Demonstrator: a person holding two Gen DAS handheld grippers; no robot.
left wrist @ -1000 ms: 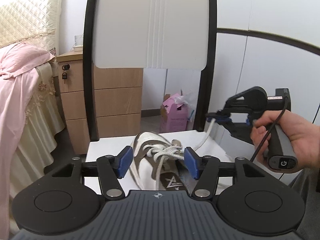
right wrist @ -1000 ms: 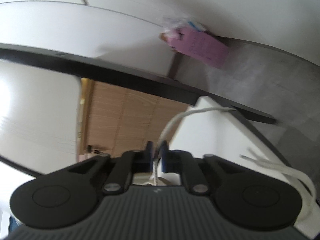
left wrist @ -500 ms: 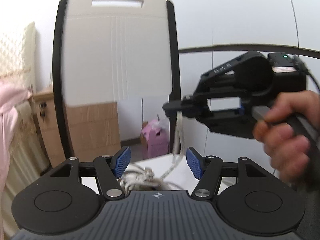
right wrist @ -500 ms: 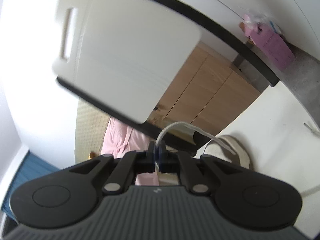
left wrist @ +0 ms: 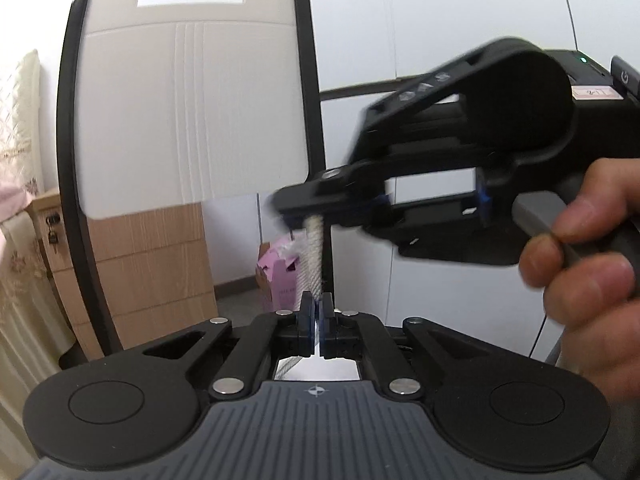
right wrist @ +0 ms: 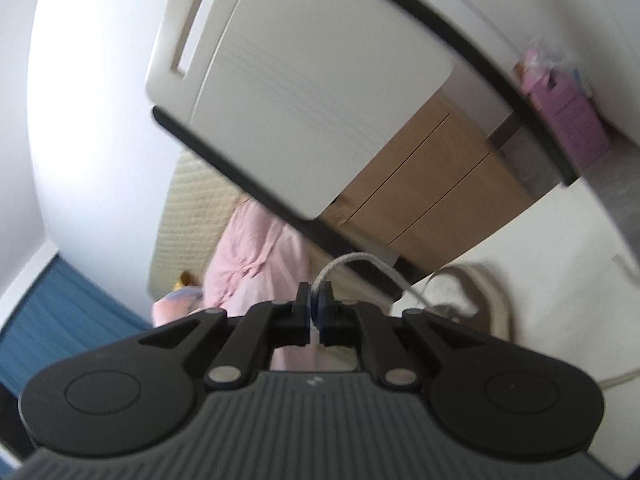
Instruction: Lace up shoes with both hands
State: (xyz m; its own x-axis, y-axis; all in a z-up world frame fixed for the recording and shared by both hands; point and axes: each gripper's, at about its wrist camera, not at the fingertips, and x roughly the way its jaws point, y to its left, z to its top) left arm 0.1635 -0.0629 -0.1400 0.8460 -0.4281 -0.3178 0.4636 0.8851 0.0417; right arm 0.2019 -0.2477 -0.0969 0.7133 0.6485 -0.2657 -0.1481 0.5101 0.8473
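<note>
The shoe (right wrist: pixel 476 300) is sitting on the white seat (right wrist: pixel 560 300) below, its lace (left wrist: pixel 315 258) stretched taut between my grippers. My left gripper (left wrist: pixel 316 314) has just been closing and is now clenching the lace; my right gripper (right wrist: pixel 311 306) is pinching it higher up. I'm judging the lacing unfinished, with no bow showing.

Two grippers are seen: the left (left wrist: pixel 316 316) and the right (right wrist: pixel 315 312). One lace (left wrist: pixel 315 256), one shoe (right wrist: pixel 476 300), one chair (left wrist: pixel 188 100), one hand (left wrist: pixel 588 256), one pink box (left wrist: pixel 276 280) and one wooden cabinet (left wrist: pixel 156 268) are counted.
</note>
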